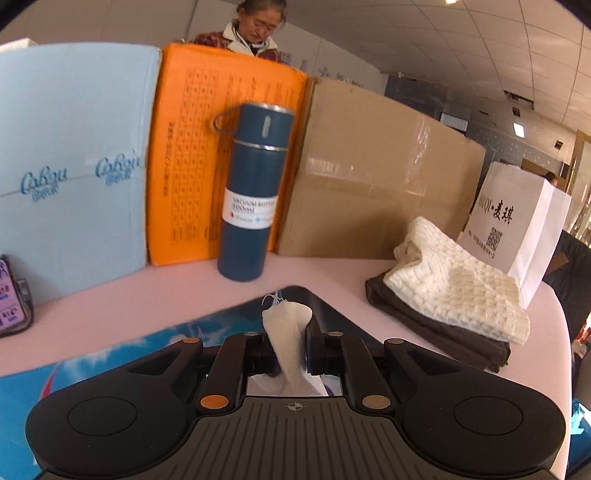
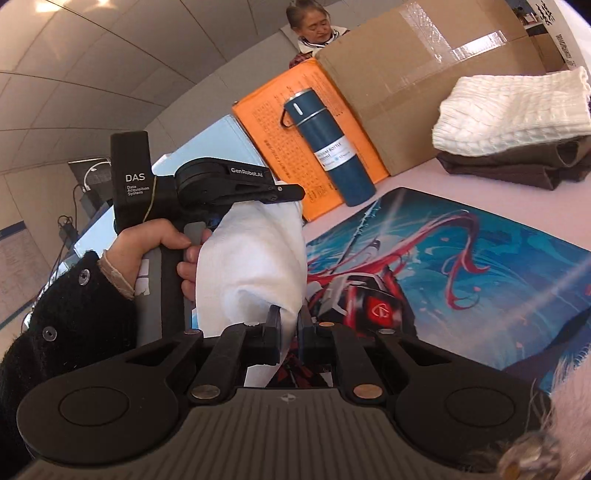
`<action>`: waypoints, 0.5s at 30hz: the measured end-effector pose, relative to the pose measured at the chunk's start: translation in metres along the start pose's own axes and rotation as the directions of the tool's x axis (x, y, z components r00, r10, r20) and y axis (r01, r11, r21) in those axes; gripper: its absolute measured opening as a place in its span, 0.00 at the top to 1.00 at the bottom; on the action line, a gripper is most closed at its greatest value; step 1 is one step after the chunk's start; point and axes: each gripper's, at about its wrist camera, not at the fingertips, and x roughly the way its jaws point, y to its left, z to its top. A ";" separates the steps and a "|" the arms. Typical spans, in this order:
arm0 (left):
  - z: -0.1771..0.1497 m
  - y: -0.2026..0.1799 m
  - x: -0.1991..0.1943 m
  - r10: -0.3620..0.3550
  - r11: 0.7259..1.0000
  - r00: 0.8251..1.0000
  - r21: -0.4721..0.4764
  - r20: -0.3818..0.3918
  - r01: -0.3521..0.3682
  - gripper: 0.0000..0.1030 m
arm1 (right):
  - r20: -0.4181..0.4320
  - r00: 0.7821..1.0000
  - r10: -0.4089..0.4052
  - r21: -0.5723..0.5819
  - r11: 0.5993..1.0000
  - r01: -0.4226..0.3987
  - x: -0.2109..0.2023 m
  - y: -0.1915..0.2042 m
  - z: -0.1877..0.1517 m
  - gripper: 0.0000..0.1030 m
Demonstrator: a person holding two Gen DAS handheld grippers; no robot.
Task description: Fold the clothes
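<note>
A white cloth hangs in the air between both grippers, above the printed mat. My left gripper is shut on one corner of it; that gripper also shows in the right wrist view, held by a hand. My right gripper is shut on a lower edge of the same cloth. A folded stack, a cream knitted piece on a dark brown garment, lies at the right on the pink table.
A blue vacuum bottle stands behind the mat, before an orange box, a light blue box and a cardboard box. A white paper bag stands far right. A person sits behind the boxes.
</note>
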 end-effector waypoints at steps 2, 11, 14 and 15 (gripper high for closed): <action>-0.007 -0.007 0.014 -0.038 0.999 0.998 -0.021 -0.044 0.037 0.84 | 0.004 1.000 -0.020 -0.009 1.000 0.020 -0.001 -0.002 0.000 0.89; 0.015 -0.023 -0.037 -0.141 0.990 0.984 0.047 0.111 0.137 0.17 | 0.027 0.993 -0.111 -0.046 0.993 0.112 -0.008 -0.013 0.002 0.26; 0.008 -0.006 -0.090 -0.118 0.983 0.975 0.158 0.190 0.088 0.16 | 0.035 0.989 -0.141 -0.058 0.988 0.143 -0.010 -0.016 0.002 0.22; 0.004 0.003 -0.110 -0.090 0.979 0.972 0.196 0.217 0.046 0.13 | 0.037 0.988 -0.151 -0.062 0.986 0.153 -0.011 -0.018 0.002 0.22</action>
